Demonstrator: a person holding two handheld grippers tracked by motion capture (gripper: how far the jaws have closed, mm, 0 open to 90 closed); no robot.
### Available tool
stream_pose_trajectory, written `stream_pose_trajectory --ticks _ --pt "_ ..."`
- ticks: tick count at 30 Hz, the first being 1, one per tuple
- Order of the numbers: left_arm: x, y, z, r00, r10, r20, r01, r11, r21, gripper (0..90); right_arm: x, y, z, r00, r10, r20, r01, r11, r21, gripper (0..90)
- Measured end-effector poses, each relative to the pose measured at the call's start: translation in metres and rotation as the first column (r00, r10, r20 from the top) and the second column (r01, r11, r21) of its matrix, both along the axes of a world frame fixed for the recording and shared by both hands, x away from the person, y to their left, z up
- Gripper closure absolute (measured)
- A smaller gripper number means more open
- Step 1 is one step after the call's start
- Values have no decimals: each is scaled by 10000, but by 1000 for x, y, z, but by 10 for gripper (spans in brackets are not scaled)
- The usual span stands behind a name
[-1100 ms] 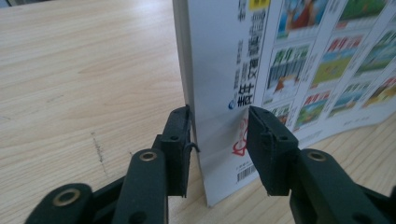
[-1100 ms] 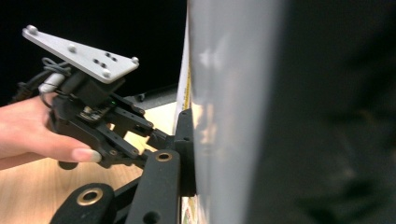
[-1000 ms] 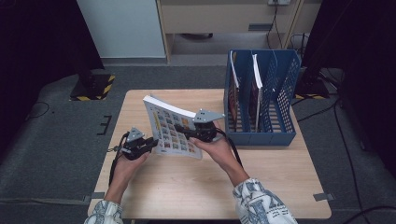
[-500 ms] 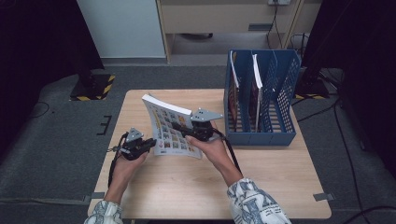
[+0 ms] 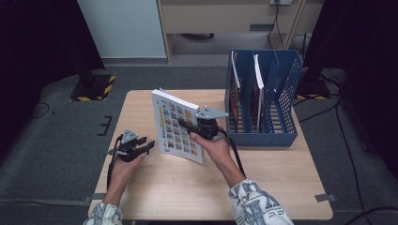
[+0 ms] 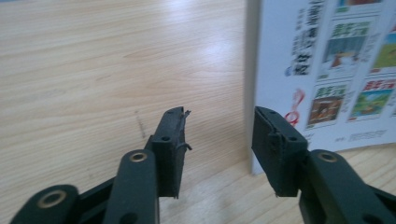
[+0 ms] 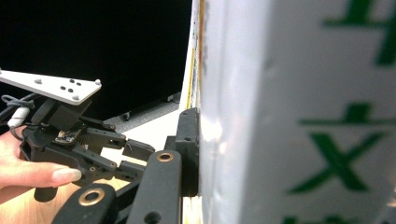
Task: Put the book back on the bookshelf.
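- My right claw (image 5: 190, 127) was clamped on the book (image 5: 177, 127), gripping it at its right edge; in the right gripper view one jaw pressed flat against the glossy cover (image 7: 299, 116).
- The book stood nearly upright on the desk (image 5: 187, 192), lower edge down, picture-grid cover facing me, tilted a little.
- My left claw (image 5: 149, 145) had just been opening; its jaws stood apart with nothing between them.
- In the left gripper view the book's spine edge (image 6: 254, 70) rose just beyond the open jaws, near the right-hand jaw but not touching it.
- My left claw sat low over the desk, just left of the book.
- A blue file rack (image 5: 286, 93) stood at the desk's right rear, close beside my right claw, with two books (image 5: 257, 84) upright in its slots.
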State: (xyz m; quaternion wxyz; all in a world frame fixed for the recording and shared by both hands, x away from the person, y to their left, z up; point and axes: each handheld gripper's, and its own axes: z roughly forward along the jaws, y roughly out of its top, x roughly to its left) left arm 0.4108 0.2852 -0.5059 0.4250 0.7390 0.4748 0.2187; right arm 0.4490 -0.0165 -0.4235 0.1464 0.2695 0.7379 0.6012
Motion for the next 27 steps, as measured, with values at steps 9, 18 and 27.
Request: stream_pose_trajectory --ticks 9,18,27 --pt "0 5 -3 9995 281 -144 -276 9992 294 477 -5 -2 9 9998 -80 207 79 9999 62 739" --pt "2 1 -10 9977 343 -579 -289 9954 918 318 -4 -10 15 9987 -450 245 447 9989 133 739" --pt "6 0 -20 9931 400 -1107 -218 9868 1606 124 -4 -19 22 9972 -675 322 665 9973 296 739"
